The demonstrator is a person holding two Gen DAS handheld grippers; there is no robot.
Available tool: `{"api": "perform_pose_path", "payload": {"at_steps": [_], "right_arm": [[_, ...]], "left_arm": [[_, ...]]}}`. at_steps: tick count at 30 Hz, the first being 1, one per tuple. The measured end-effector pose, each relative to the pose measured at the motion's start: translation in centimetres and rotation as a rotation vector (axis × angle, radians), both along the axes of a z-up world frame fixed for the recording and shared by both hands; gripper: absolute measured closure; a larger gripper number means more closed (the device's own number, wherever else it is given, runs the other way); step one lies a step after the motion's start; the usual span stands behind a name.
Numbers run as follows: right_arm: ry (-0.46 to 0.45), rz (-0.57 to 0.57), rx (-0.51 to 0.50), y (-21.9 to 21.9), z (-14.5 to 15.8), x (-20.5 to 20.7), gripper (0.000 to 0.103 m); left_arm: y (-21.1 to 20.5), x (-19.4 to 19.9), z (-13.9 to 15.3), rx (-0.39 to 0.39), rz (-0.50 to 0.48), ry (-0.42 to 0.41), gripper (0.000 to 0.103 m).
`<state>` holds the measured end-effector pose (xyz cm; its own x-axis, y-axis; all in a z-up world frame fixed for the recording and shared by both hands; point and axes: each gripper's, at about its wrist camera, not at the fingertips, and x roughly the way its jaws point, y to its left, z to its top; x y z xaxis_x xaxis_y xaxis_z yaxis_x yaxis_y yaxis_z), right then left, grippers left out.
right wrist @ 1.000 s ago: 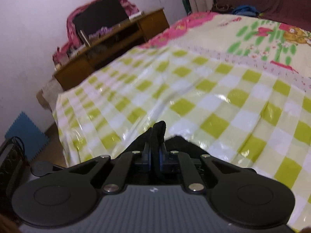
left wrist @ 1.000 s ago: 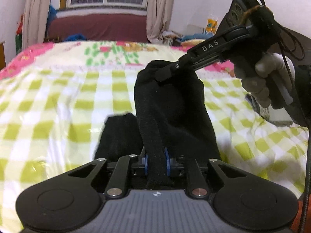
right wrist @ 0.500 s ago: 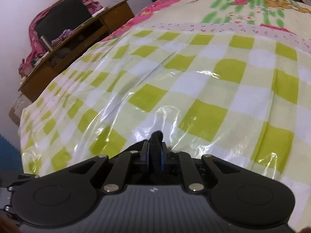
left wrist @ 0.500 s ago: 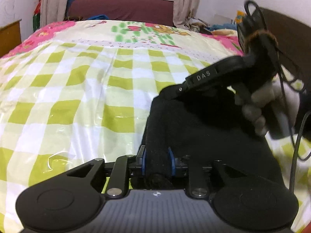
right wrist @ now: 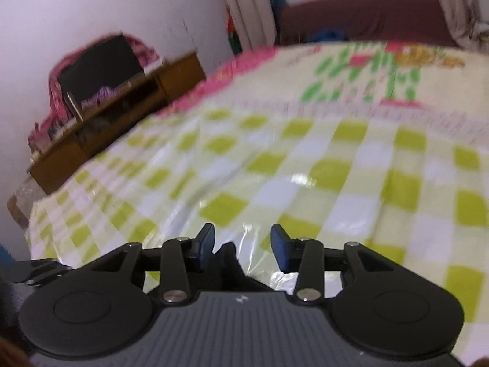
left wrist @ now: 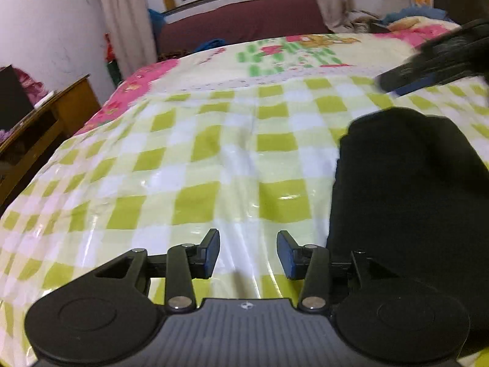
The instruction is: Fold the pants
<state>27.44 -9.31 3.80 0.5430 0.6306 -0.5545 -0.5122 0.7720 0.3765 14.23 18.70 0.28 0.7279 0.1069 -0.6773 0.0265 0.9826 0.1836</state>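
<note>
The blue-padded fingers [left wrist: 212, 252] of the left gripper [left wrist: 248, 253] are spreading apart, nothing between them. The right gripper [right wrist: 241, 246] is also opening, a dark fold of cloth just below its gap, not pinched. The black fabric pants [left wrist: 406, 183] are lying folded on the green-and-white checked plastic-covered bed [left wrist: 214, 153], beside the left gripper.

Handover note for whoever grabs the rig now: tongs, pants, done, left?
Left tongs: opening, nothing between the pads, over bare bedspread.
Right tongs: opening; a dark fabric tip sits low in the gap, pads not pressing it.
Pants: black, bunched in a folded heap on the bedspread, right of the left tongs.
Done: pants let go on the bed.
Left: check the fold, flatten or fold again if loose.
</note>
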Motion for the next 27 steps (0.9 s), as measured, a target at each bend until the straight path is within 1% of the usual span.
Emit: {"api": "perform_pose_path", "payload": {"at_steps": [2, 3, 5, 6, 8, 9, 11, 12, 13, 14, 15, 16, 17, 19, 20, 21, 22, 24, 27], "right_arm": [[0.001, -0.039, 0.015, -2.8, 0.7, -2.1, 0.061], [0.002, -0.062, 0.014, -4.0, 0.6, -3.2, 0.061], [0.012, -0.096, -0.002, -5.8, -0.1, -5.2, 0.061], [0.030, -0.115, -0.021, -6.4, -0.8, -6.1, 0.061], [0.095, -0.149, -0.026, -7.5, -2.7, -6.9, 0.061], [0.125, -0.163, -0.020, -7.8, -3.5, -6.9, 0.061], [0.186, -0.190, 0.006, -8.1, -5.3, -6.7, 0.059], [0.237, -0.200, 0.042, -8.2, -6.5, -6.4, 0.058], [0.275, -0.216, 0.074, -8.5, -7.4, -6.1, 0.058], [0.298, -0.238, 0.099, -8.8, -7.9, -5.9, 0.058], [0.311, -0.255, 0.129, -9.2, -8.2, -5.9, 0.058], [0.320, -0.267, 0.156, -9.8, -8.2, -6.0, 0.058], [0.331, -0.278, 0.189, -10.4, -8.3, -6.3, 0.058], [0.376, -0.277, 0.269, -11.6, -9.0, -6.7, 0.056], [0.407, -0.265, 0.310, -11.8, -9.6, -6.9, 0.053], [0.434, -0.252, 0.336, -11.8, -10.2, -7.0, 0.051], [0.459, -0.239, 0.351, -11.6, -10.9, -7.0, 0.049], [0.491, -0.218, 0.380, -10.9, -12.0, -6.7, 0.047], [0.506, -0.198, 0.436, -10.1, -13.0, -6.4, 0.039]], "left_arm": [[0.3, -0.7, 1.3, -0.051, -0.003, -0.040, 0.046], [0.1, -1.2, 1.9, -0.056, -0.013, -0.068, 0.046], [-0.9, -2.0, 3.0, -0.068, -0.072, -0.117, 0.046], [-1.6, -2.2, 3.3, -0.080, -0.109, -0.124, 0.046], [-3.2, -1.9, 3.0, -0.082, -0.173, -0.108, 0.045], [-4.1, -1.5, 2.3, -0.062, -0.198, -0.094, 0.045], [-5.2, -0.2, 0.5, -0.011, -0.216, -0.043, 0.045], [-5.2, 0.5, -0.7, 0.011, -0.213, -0.012, 0.043], [-5.1, 1.1, -1.6, 0.011, -0.202, 0.007, 0.039], [-4.6, 1.6, -2.1, -0.006, -0.181, 0.021, 0.035], [-4.0, 1.8, -2.1, -0.037, -0.165, 0.027, 0.034], [-3.3, 2.0, -1.5, -0.076, -0.153, 0.029, 0.034], [-3.0, 2.0, -0.9, -0.089, -0.152, 0.018, 0.034], [-2.7, 1.8, 0.0, -0.071, -0.175, -0.005, 0.033], [-2.6, 2.0, 0.1, -0.067, -0.197, 0.010, 0.033], [-2.5, 2.4, -0.2, -0.081, -0.214, 0.029, 0.033], [-2.3, 2.9, -0.5, -0.107, -0.230, 0.053, 0.033], [-2.2, 3.4, -0.9, -0.156, -0.240, 0.072, 0.033], [-1.5, 3.9, -0.8, -0.263, -0.269, 0.095, 0.033]]}}
